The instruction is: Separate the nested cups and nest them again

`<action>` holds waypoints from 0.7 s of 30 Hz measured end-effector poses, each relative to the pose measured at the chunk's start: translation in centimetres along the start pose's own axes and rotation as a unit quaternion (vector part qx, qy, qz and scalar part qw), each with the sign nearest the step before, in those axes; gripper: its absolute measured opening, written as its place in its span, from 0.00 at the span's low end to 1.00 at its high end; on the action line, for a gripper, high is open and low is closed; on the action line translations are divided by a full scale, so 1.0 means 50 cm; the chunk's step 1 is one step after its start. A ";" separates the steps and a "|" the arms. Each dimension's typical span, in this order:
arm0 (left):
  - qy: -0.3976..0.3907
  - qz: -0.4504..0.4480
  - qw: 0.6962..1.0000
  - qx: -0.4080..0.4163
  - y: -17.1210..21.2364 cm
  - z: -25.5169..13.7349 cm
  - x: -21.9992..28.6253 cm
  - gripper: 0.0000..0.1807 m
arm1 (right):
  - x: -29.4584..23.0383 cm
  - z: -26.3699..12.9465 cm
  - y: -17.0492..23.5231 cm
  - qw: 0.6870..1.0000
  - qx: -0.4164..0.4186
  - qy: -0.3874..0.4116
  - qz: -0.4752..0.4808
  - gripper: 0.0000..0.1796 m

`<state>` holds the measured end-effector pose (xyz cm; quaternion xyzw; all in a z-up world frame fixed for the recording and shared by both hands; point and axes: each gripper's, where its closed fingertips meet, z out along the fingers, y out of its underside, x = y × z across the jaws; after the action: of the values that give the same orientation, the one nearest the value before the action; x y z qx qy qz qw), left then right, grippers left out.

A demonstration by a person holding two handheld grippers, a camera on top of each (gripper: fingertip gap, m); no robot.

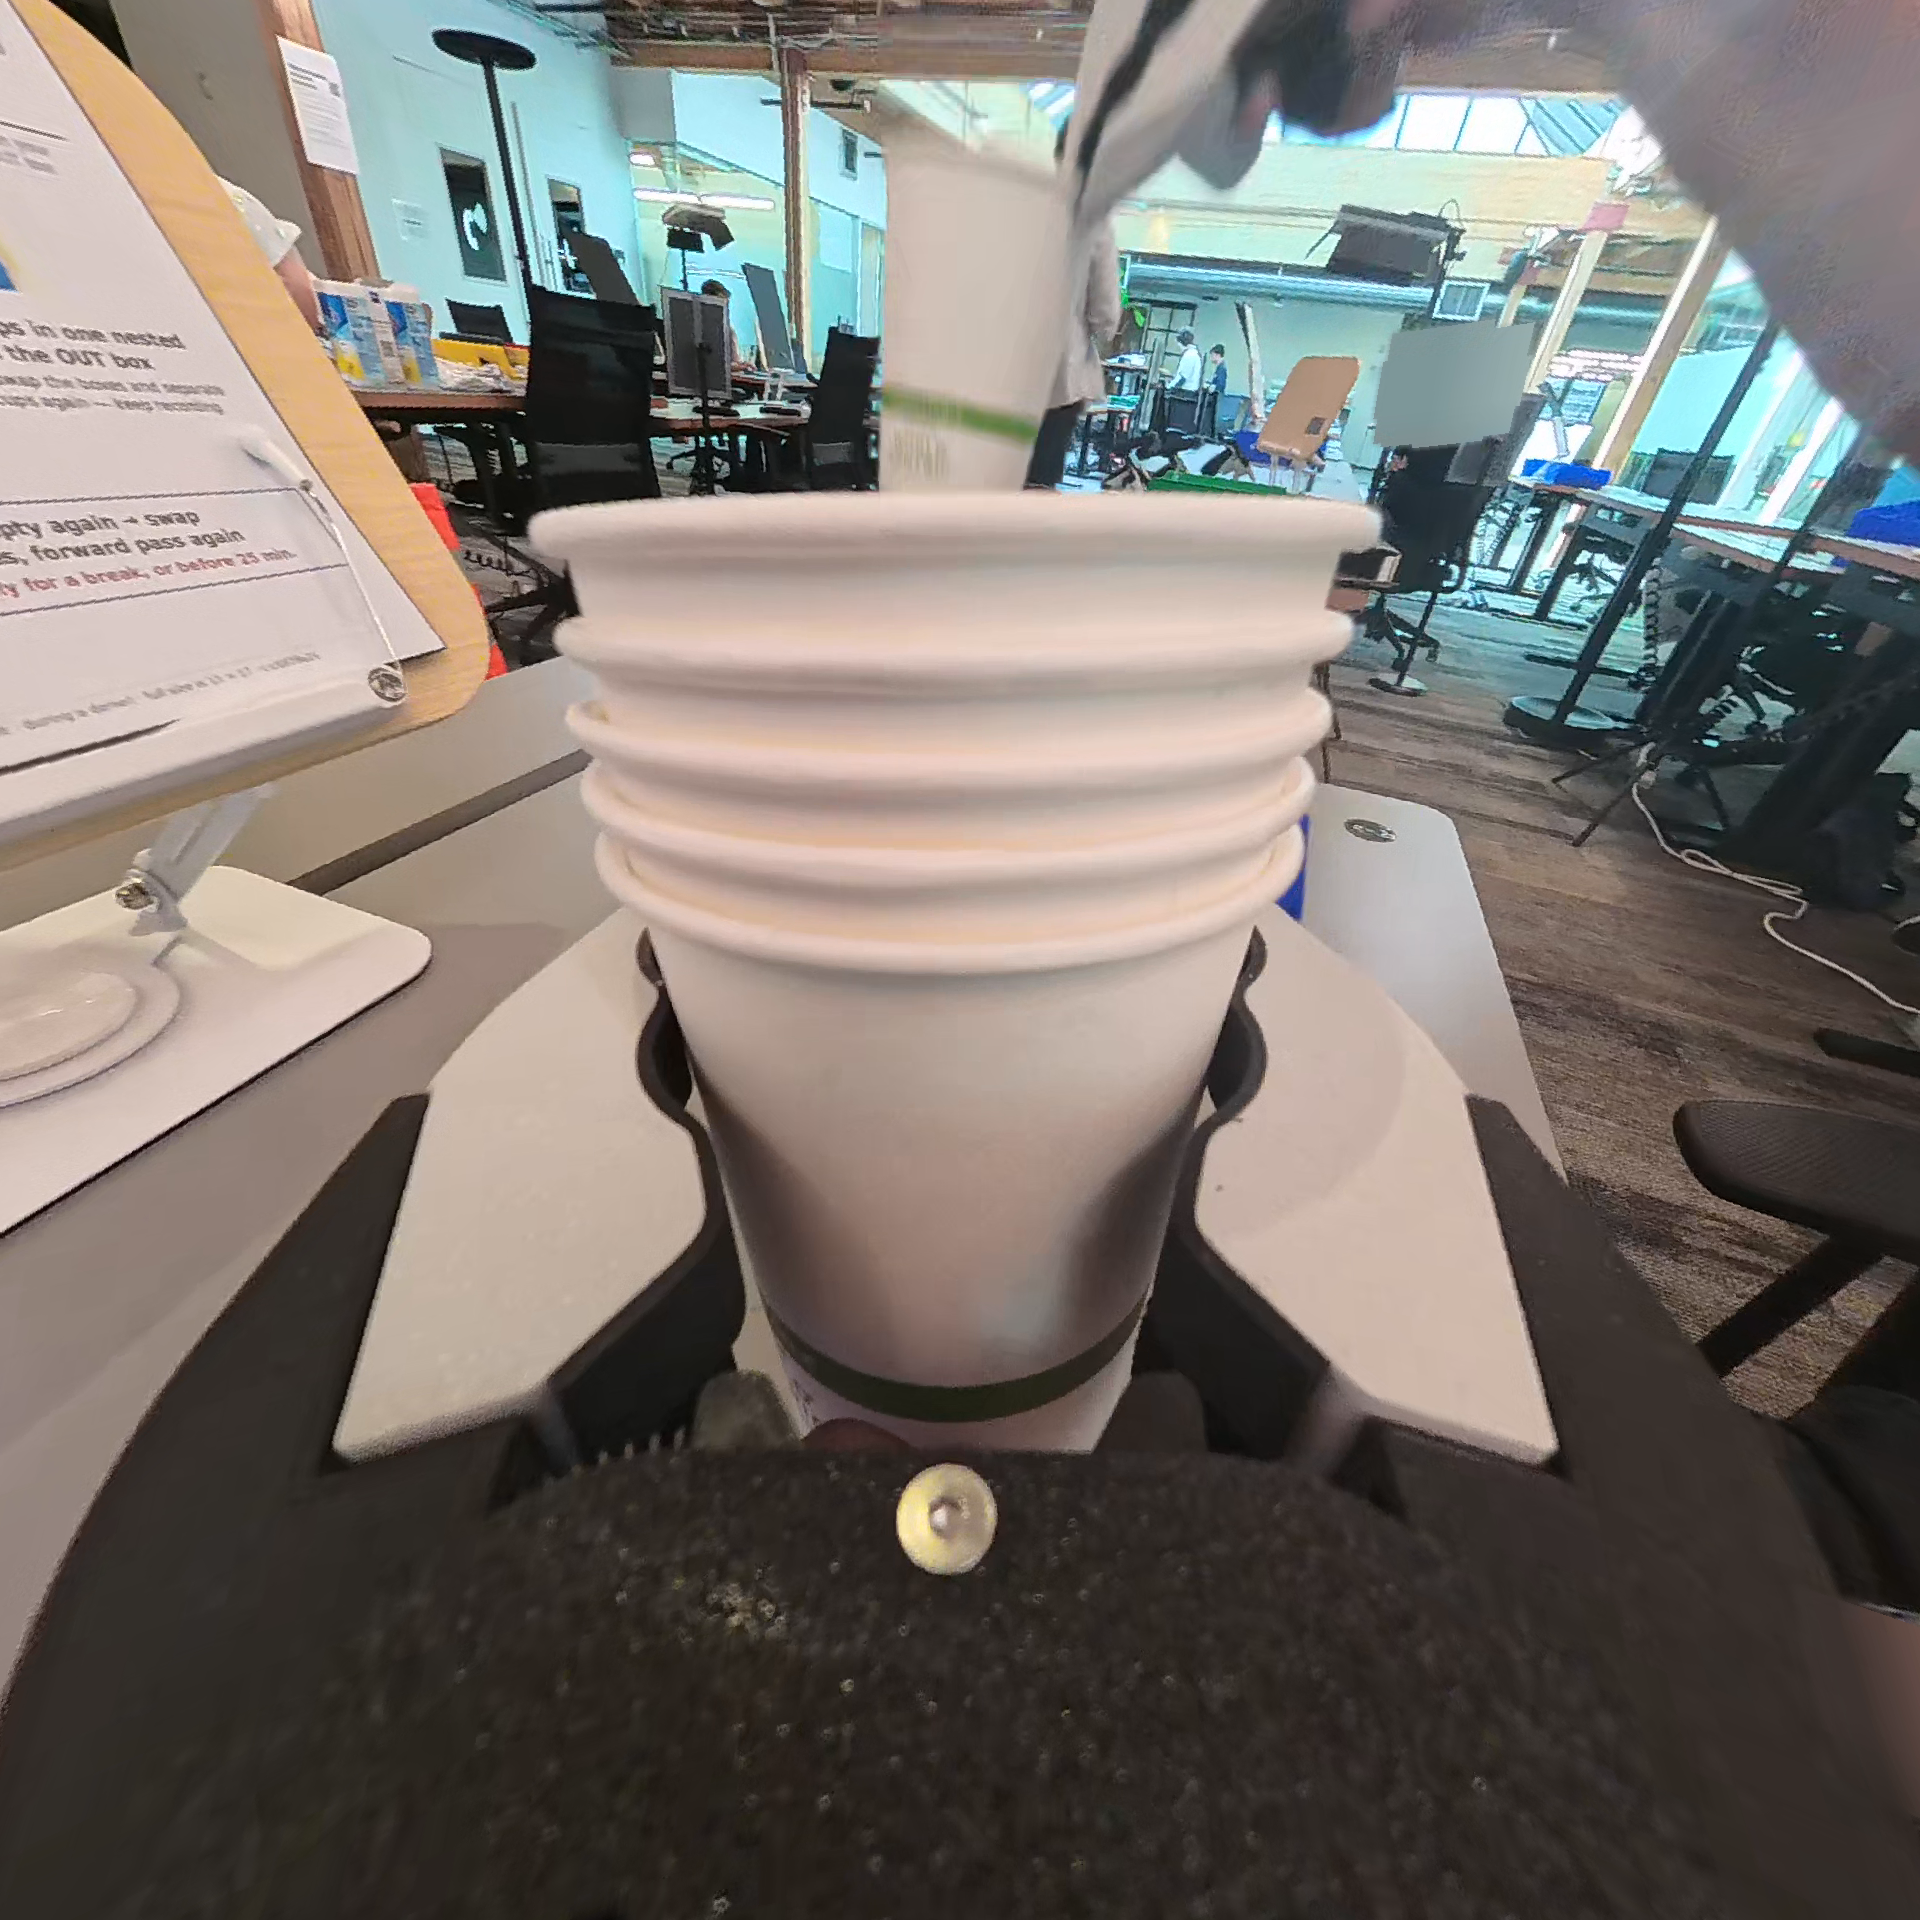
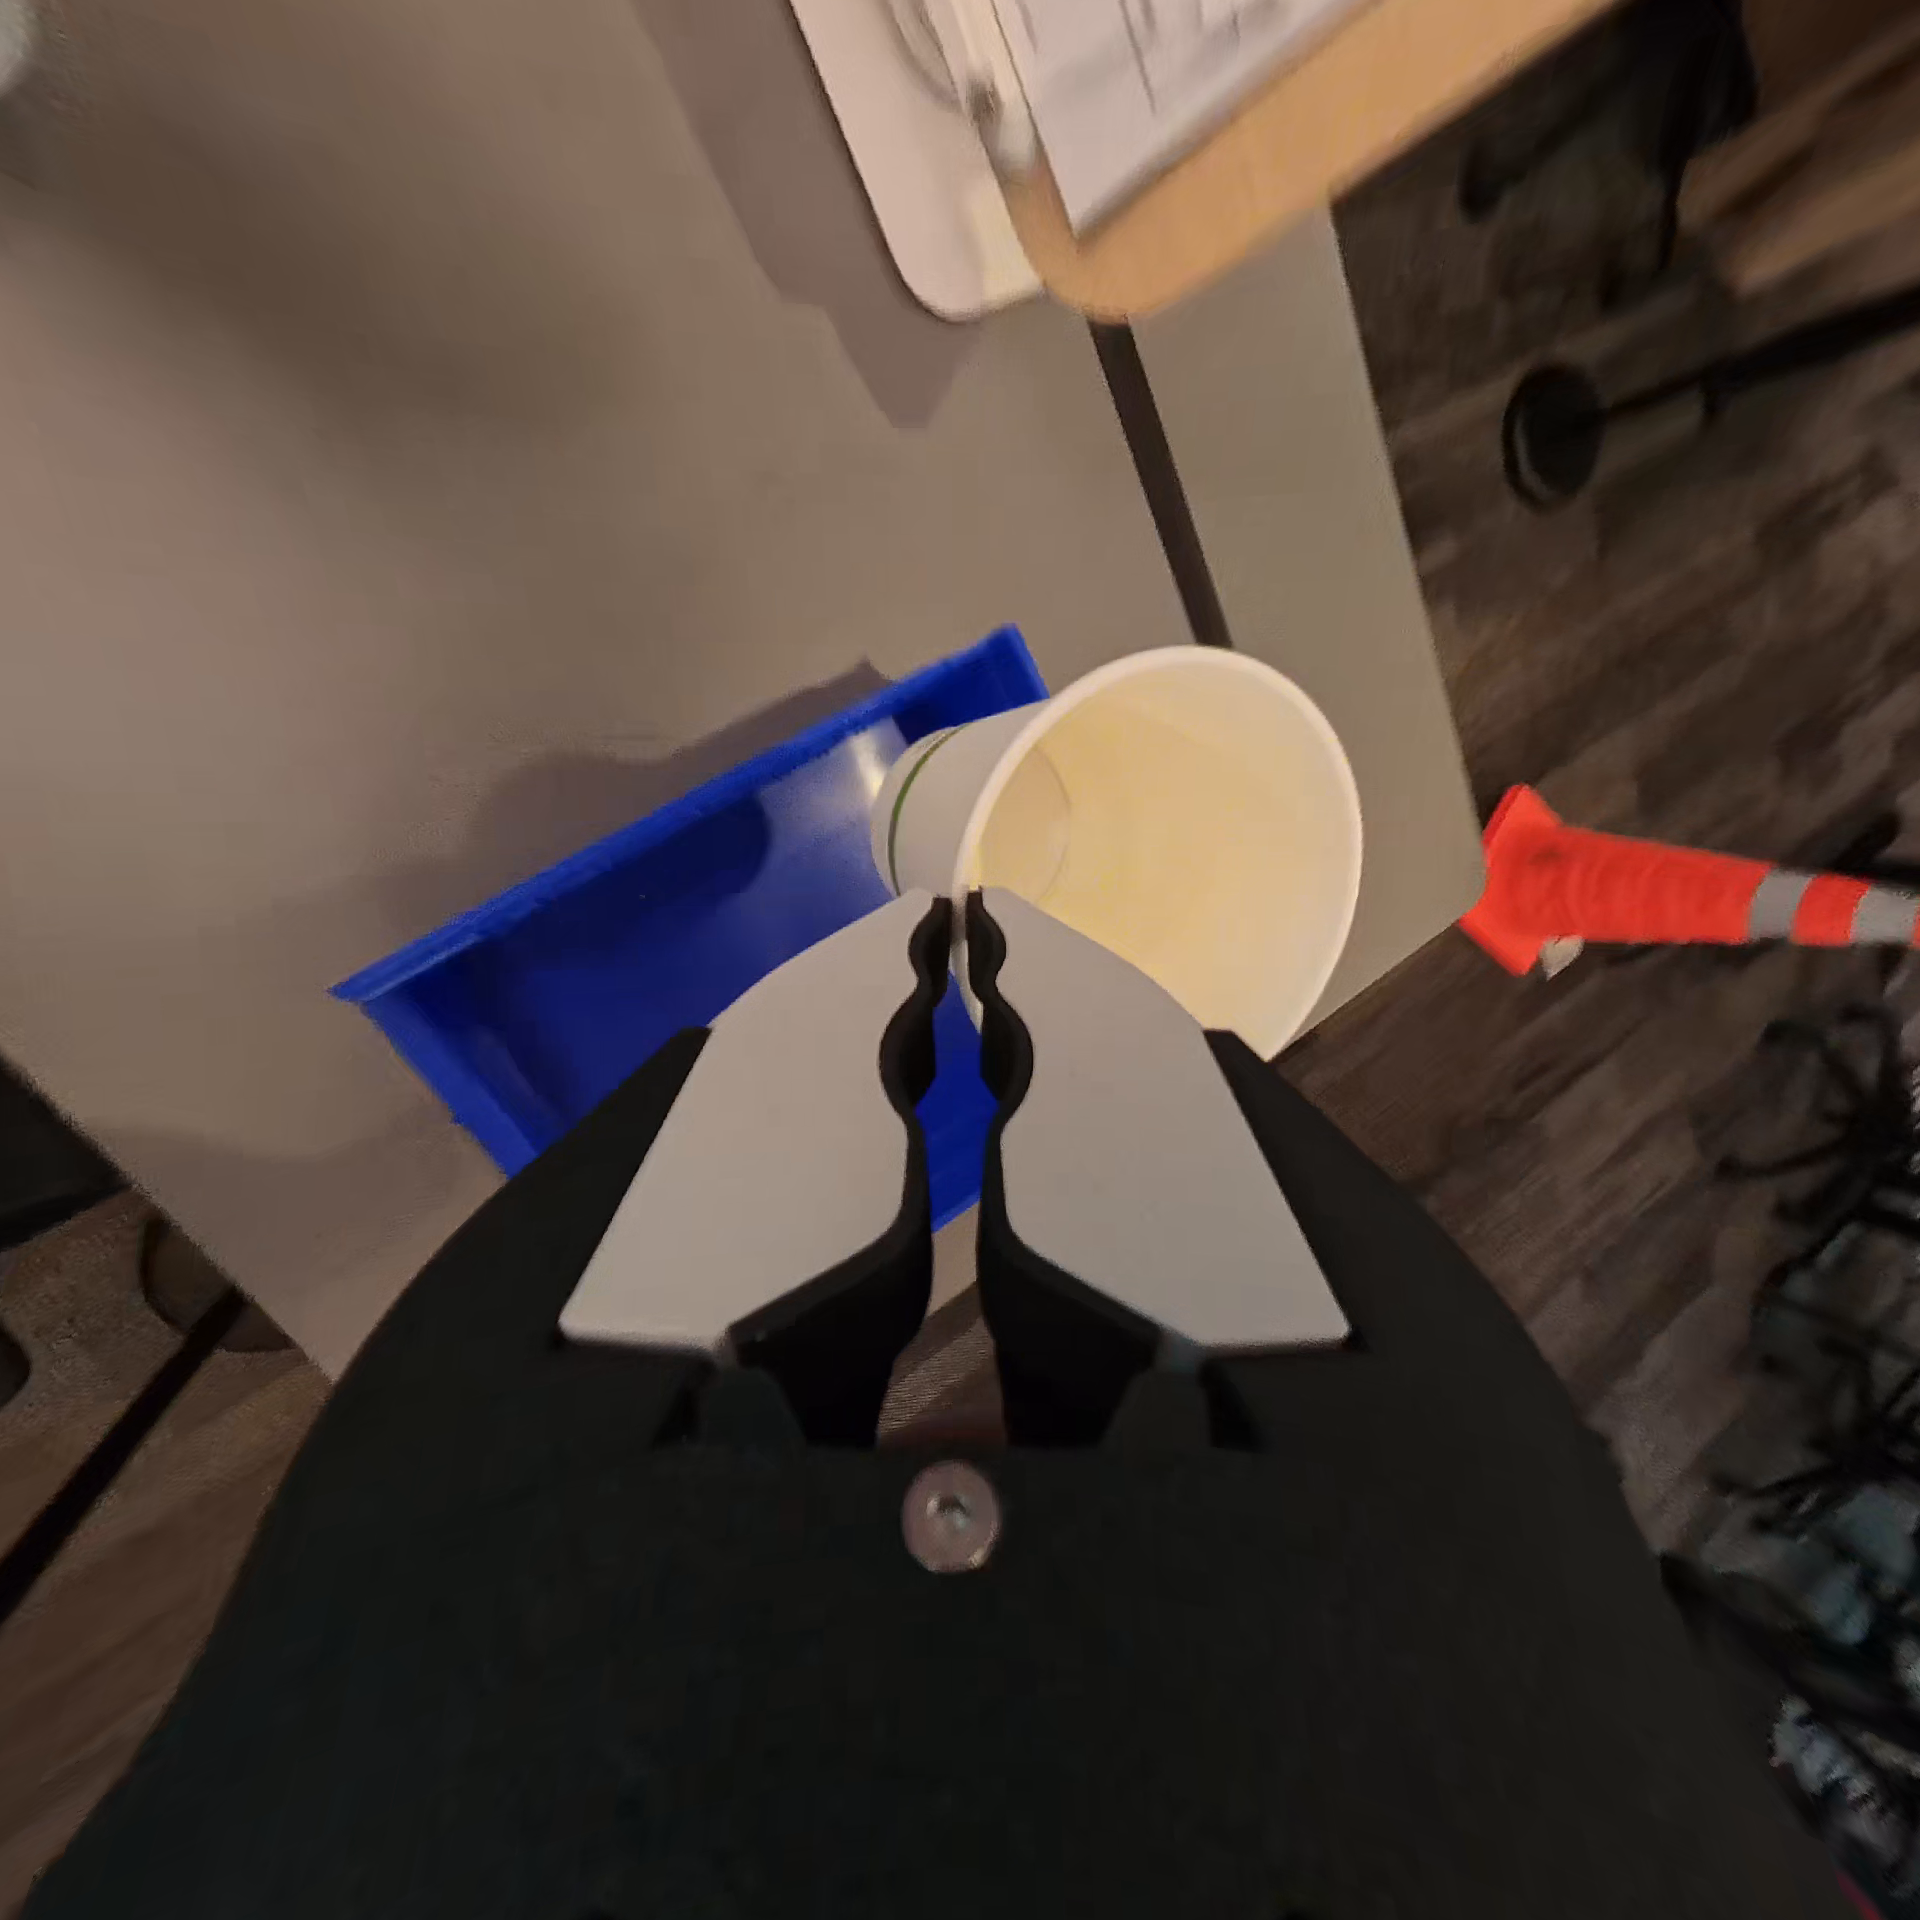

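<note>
White paper cups (image 1: 951, 1039), green band near base. Single paper cup (image 2: 1164, 842): white outside, cream inside. Blue plastic bin (image 2: 644, 935). Grey worktop (image 2: 416, 520). Orange-and-grey striped cone (image 2: 1662, 894). Black-and-grey tongs (image 2: 958, 914).

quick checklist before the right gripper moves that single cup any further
1. Left gripper shut on the cup stack: ok.
2. Stack upright, five rims showing: ok.
3. Right gripper pinches the single cup by its rim: ok.
4. Single cup fully free of the stack: ok, it hangs above the stack.
5. Blue bin below the cup on the table: ok.
6. Whether the bin already holds other cups: cannot tell.
</note>
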<state>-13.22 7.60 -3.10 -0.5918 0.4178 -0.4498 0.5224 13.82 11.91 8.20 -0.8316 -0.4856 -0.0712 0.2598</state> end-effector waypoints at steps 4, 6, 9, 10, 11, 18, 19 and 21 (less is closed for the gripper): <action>-0.009 -0.002 1.000 0.005 -0.004 -0.005 -0.006 0.55 | 0.020 0.143 0.131 0.997 -0.046 0.005 0.067 0.02; -0.008 -0.004 1.000 0.006 -0.005 -0.006 -0.008 0.55 | 0.025 0.195 0.180 0.994 -0.075 0.011 0.079 0.02; -0.008 -0.004 1.000 0.002 -0.002 -0.006 -0.008 0.55 | 0.030 0.242 0.213 0.991 -0.088 0.013 0.096 0.02; -0.008 -0.002 1.000 0.000 -0.001 -0.006 -0.007 0.55 | 0.032 0.252 0.220 0.991 -0.091 0.013 0.099 0.02; -0.008 -0.001 1.000 -0.001 0.000 -0.004 -0.007 0.55 | 0.035 0.261 0.225 0.990 -0.091 0.014 0.102 0.02; -0.009 0.004 1.000 -0.011 0.009 0.005 -0.002 0.55 | 0.033 0.302 0.242 0.988 -0.097 -0.001 0.120 0.02; -0.008 0.004 1.000 -0.012 0.010 0.006 -0.002 0.55 | 0.032 0.305 0.244 0.987 -0.101 -0.001 0.121 0.02; -0.009 0.002 1.000 -0.012 0.012 0.007 -0.002 0.55 | 0.026 0.310 0.251 0.986 -0.110 -0.005 0.122 0.02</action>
<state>-12.91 7.72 -3.74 -0.6009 0.4198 -0.4382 0.5202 23.02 15.77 -9.13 -0.9086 -0.3708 -0.0878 0.1709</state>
